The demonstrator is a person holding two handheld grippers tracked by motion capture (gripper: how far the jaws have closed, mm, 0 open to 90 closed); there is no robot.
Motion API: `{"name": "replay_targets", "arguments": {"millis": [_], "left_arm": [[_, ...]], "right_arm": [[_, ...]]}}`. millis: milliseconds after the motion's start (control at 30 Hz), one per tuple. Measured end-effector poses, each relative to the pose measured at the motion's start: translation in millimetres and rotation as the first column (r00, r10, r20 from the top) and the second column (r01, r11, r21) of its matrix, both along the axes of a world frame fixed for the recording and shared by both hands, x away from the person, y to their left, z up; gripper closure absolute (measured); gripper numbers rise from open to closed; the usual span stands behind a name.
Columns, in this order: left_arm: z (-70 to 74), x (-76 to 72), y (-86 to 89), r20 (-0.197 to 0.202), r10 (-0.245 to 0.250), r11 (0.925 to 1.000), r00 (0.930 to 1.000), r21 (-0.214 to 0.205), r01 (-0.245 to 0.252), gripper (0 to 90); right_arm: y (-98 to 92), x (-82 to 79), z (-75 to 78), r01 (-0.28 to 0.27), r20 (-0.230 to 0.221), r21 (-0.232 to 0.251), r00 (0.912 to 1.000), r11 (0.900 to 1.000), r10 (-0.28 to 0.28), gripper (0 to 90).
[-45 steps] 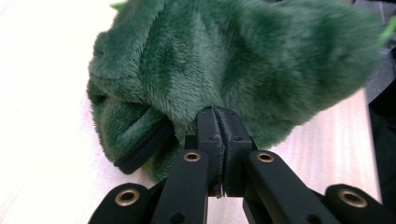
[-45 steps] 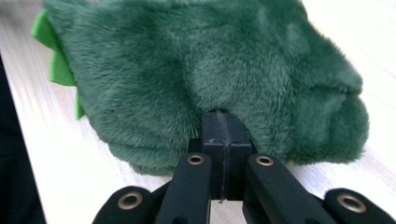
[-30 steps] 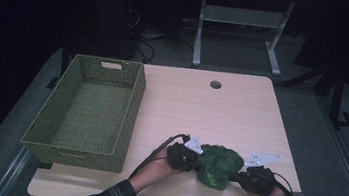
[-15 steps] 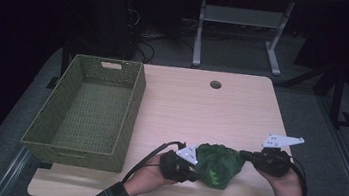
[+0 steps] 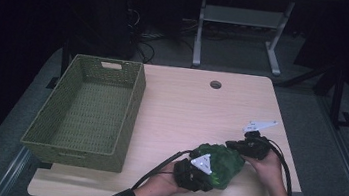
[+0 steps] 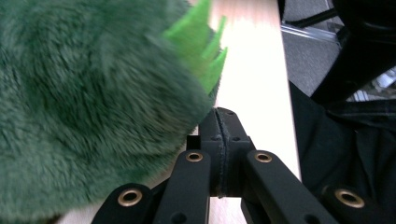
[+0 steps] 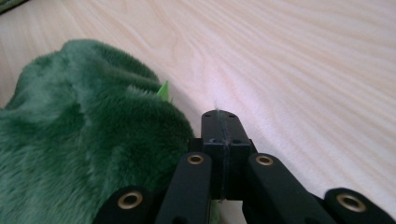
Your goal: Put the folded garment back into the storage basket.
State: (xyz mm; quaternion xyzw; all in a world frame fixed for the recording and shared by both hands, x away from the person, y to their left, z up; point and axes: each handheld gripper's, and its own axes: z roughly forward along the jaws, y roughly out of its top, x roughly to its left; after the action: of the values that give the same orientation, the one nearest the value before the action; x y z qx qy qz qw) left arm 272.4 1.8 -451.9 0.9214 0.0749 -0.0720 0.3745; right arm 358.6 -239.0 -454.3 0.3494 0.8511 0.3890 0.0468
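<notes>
The left claw [image 5: 202, 174] is closed with its jaws pressed flat together and nothing between them; it lies against the near left side of the plush [image 5: 220, 163], whose fur brushes the jaw tips in the left gripper view. The right claw [image 5: 235, 147] is closed and empty too, its tips at the plush's far right side. The green plush sits on the table [image 5: 181, 109] near its near edge, right of centre, between the two claws. It is a rounded heap with a slight long axis from near left to far right. Bright green felt spikes [image 6: 203, 46] stick out of the fur, but no head or limbs can be made out, so its facing is unclear. A green basket [image 5: 88, 110] stands well apart at the left.
</notes>
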Motion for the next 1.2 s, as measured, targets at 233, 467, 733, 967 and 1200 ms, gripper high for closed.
{"name": "replay_targets", "arguments": {"millis": [233,467,733,967,1200], "left_arm": [[-11.3,7.0,-9.2,0.018,0.026,0.9994,0.9995,0.02,-0.027,89.5],[-13.5,12.9,-6.2,0.037,0.04,0.9983,0.9985,0.04,-0.041,89.6],[-10.1,21.4,3.4,0.04,0.08,0.9963,0.996,0.028,-0.082,89.6],[-6.8,31.9,16.4,0.034,0.124,0.9919,0.9917,0.023,-0.125,89.5],[-3.9,43.9,30.8,0.052,0.172,0.9844,0.9836,0.026,-0.174,89.5]], "right_arm": [[2.3,-2.4,-2.9,-0.035,-0.03,-0.014,0.999,0.9993,0.035,90.0],[2.2,-4.8,-4.6,-0.047,-0.049,-0.003,0.9977,0.9989,0.046,90.0],[-0.1,-8.8,-5.3,-0.057,-0.046,0.002,0.9973,0.9984,0.057,90.0],[-1.7,-17.4,-4.6,-0.063,-0.049,0.007,0.9967,0.998,0.064,90.0],[1.0,-24.3,-3.8,-0.075,-0.056,0.004,0.9956,0.9972,0.075,90.0]]}}
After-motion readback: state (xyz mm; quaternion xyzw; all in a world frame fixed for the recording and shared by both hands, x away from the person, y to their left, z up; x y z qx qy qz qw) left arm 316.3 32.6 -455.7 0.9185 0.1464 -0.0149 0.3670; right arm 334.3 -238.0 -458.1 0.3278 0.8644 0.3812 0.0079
